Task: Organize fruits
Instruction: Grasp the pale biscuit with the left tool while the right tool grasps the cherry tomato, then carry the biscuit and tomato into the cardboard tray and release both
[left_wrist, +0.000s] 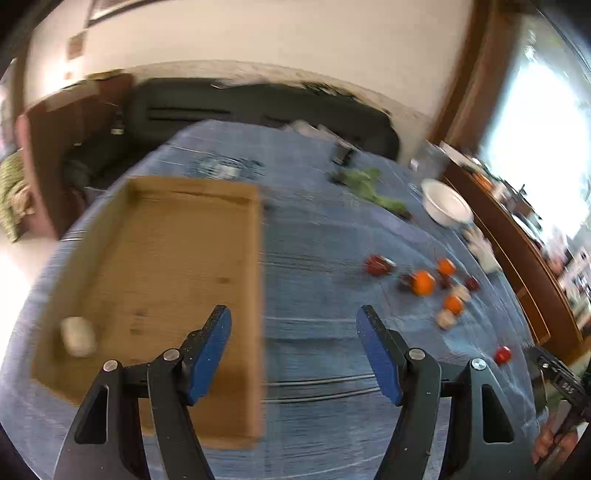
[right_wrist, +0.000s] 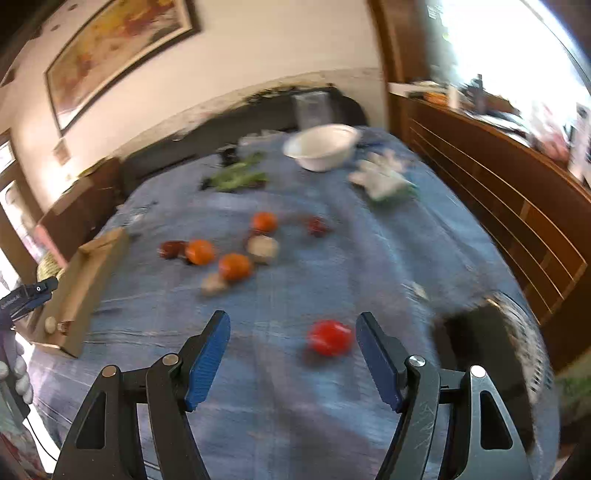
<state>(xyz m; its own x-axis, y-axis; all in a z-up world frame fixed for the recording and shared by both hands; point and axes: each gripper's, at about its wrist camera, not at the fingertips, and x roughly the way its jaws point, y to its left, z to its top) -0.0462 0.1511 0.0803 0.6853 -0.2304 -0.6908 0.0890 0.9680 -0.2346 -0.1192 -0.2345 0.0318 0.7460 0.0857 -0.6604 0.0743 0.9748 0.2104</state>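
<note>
Blue-padded left gripper hangs w/ jaws spread wide, nothing between them, over the cardboard tray's right wall. One pale roundish item sits in tray's near-left corner. Right of tray, on blue cloth: oranges, dark red fruits and pale ones, loosely clustered. Right gripper also spread wide, empty; red tomato lies on cloth just inside its right finger. White bowl at far end.

White bowl, perhaps gloves beside it (blurred), leafy greens.
</note>
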